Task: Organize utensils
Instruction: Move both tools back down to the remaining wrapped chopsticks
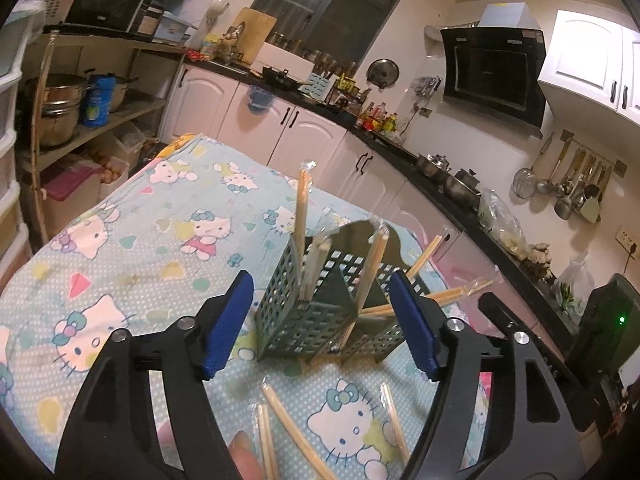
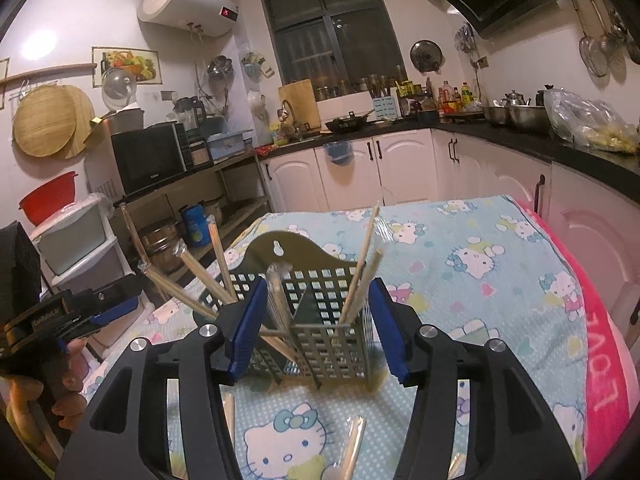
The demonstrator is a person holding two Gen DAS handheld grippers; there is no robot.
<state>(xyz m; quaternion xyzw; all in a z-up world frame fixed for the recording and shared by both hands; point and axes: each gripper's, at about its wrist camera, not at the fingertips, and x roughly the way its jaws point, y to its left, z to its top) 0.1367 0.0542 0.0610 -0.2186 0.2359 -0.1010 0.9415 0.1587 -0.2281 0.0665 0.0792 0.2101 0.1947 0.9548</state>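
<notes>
A grey perforated metal utensil holder (image 1: 296, 320) (image 2: 332, 344) stands on the cartoon-cat tablecloth (image 1: 160, 220). Several plastic-wrapped wooden chopsticks (image 1: 302, 208) (image 2: 366, 248) lean in its compartments, some splayed far out to the sides. My left gripper (image 1: 322, 292) is open just in front of the holder, its blue pads level with the holder's sides and holding nothing. My right gripper (image 2: 318, 284) faces the holder from another side, also open with nothing gripped. Loose wrapped chopsticks (image 1: 292, 424) (image 2: 354, 440) lie on the cloth below both grippers.
A hand (image 2: 68, 392) holds the left gripper's body at the left edge of the right wrist view. White kitchen cabinets (image 1: 304, 136) and a dark counter (image 2: 520, 140) run behind the table. Open shelves with pots (image 1: 60, 112) stand to one side. A pink blanket edge (image 2: 604, 340) borders the cloth.
</notes>
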